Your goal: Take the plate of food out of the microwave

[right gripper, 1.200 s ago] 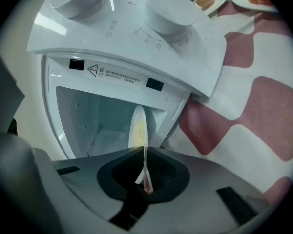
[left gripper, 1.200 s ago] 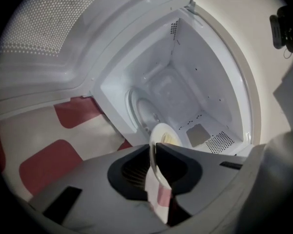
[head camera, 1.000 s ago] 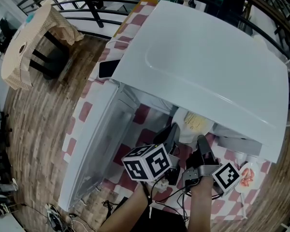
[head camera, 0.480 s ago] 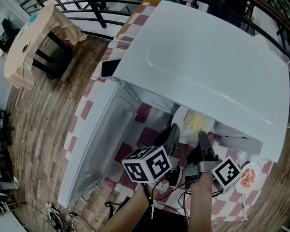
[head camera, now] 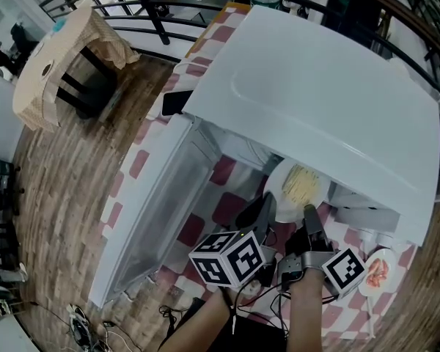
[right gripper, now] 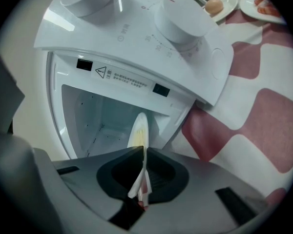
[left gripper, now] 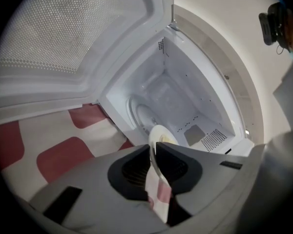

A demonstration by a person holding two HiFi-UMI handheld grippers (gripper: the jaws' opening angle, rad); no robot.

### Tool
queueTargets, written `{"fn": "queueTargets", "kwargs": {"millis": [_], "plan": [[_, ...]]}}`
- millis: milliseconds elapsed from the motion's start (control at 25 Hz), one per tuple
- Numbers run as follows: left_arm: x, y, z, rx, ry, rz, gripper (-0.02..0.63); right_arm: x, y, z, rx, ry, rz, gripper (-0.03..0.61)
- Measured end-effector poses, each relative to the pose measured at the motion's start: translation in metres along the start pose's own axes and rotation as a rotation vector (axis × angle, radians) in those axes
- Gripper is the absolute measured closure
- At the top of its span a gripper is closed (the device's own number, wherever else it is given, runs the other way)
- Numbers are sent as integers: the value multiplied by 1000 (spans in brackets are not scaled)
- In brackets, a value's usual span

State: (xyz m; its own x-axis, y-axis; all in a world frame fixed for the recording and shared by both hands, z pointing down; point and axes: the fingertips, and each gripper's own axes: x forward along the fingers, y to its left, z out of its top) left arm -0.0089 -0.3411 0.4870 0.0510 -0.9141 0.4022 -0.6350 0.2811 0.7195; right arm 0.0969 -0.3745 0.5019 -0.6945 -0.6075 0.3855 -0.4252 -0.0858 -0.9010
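A white plate of pale noodles [head camera: 301, 184] sits at the mouth of the white microwave [head camera: 330, 94], whose door [head camera: 158, 211] hangs open to the left. My left gripper [head camera: 268, 202] is shut on the plate's near left rim; its jaws have just eased open a little, with the rim still between them. My right gripper [head camera: 308, 215] is shut on the near right rim; its jaws have just been closing on it. In the left gripper view the plate [left gripper: 161, 136] stands edge-on in the left gripper [left gripper: 154, 155]. The right gripper view shows the plate [right gripper: 139, 129] pinched in the right gripper [right gripper: 144, 152].
The microwave stands on a red-and-white checked tablecloth [head camera: 231, 207]. A dark phone [head camera: 177, 103] lies left of it. A small plate of red food [head camera: 378, 270] sits at my right, near an egg in a dish [right gripper: 215, 5]. A covered stool [head camera: 59, 64] stands on the wooden floor.
A little more of the plate shows beyond the microwave's top edge than before. Both grippers stay at its near rim.
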Motion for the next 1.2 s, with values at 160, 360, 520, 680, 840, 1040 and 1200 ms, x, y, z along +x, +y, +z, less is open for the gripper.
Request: {"fn": "queueTargets", "kwargs": {"millis": [160, 360, 520, 680, 840, 1040, 1200], "plan": [[-7, 0, 2, -2, -21, 1, 555, -2, 4, -3, -13, 11, 10, 546], [-16, -1, 2, -5, -40, 5, 555, -6, 6, -7, -16, 22, 23, 546], [-22, -2, 1, -20, -52, 3, 555, -11, 9, -9, -24, 27, 30, 546], [-25, -2, 0, -21, -53, 1, 555, -14, 11, -11, -24, 27, 37, 546], [-28, -1, 0, -24, -51, 1, 554, -16, 11, -14, -26, 26, 30, 546], [-30, 1, 0, -29, -54, -6, 553, -17, 13, -16, -37, 23, 37, 546], [-34, 0, -2, -34, -52, -10, 552, -20, 13, -18, -38, 22, 40, 546]]}}
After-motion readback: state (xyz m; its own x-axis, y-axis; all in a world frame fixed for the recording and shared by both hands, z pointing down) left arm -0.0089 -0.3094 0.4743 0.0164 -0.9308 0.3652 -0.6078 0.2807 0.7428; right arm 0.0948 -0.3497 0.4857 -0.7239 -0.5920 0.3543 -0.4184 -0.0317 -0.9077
